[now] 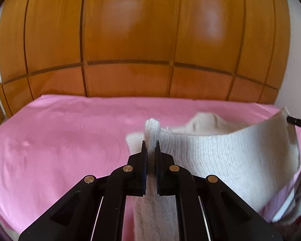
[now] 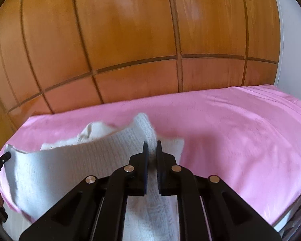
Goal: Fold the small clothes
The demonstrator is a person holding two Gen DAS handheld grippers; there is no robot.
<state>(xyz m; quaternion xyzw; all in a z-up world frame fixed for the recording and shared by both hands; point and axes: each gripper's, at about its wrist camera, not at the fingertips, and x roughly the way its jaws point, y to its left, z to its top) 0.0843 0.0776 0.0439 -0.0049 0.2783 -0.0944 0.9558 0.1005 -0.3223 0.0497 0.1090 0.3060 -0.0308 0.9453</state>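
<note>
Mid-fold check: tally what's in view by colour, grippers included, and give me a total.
White: 1, the white knitted garment, held up between both grippers over the bed
Pink: 1, the pink bed cover
Black: 2, the left gripper and the right gripper, each shut on the garment's edge
Brown: 1, the wooden panelled wardrobe behind the bed
Total: 5

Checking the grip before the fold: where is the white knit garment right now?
The white knit garment hangs stretched between the left tool and right tool, each pinching an edge above the pink sheet.
</note>
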